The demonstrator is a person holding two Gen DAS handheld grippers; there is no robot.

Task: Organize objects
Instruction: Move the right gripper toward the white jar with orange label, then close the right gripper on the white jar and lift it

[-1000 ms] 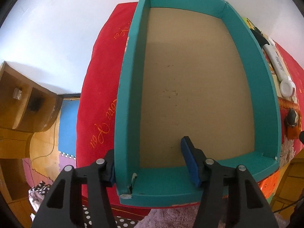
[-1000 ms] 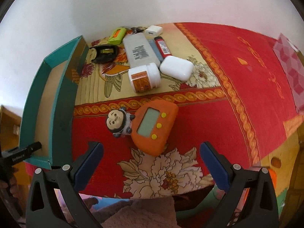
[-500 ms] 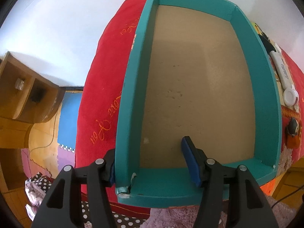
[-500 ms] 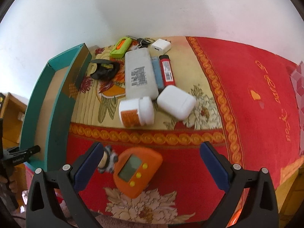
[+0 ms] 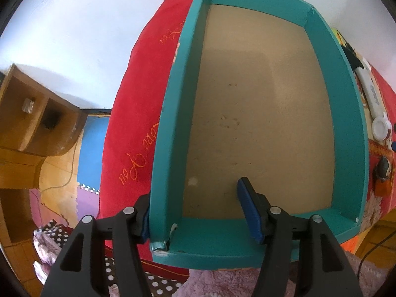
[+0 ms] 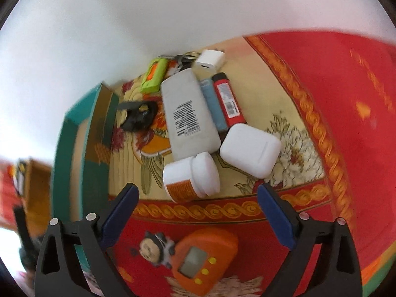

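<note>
An empty teal box [image 5: 170,123] with a brown floor lies on the red cloth. My left gripper [image 5: 195,193] points down over its near left corner and straddles the left wall. The outer finger is against the wall, the inner pad [image 5: 247,210] stands well clear of it, so the gripper is open. My right gripper [image 6: 198,189] is open above a cluster of small items. A white pill bottle [image 6: 190,180] with an orange label lies on its side between its fingertips. A white case [image 6: 250,153] sits just right of the bottle.
Behind the bottle lie a grey-white tube [image 6: 188,113], a blue lighter [image 6: 212,101], a red lighter [image 6: 227,99], a green gadget [image 6: 153,74], a white charger [image 6: 209,60] and a black item [image 6: 138,113]. An orange clock [image 6: 203,259] and a small figure [image 6: 153,247] sit below the fingers. The teal box [image 6: 66,148] is at left.
My right gripper has moved toward the wall: the clock and figure slid down under the fingers, and the bottle now lies between the fingertips. The left gripper stays on the box wall.
</note>
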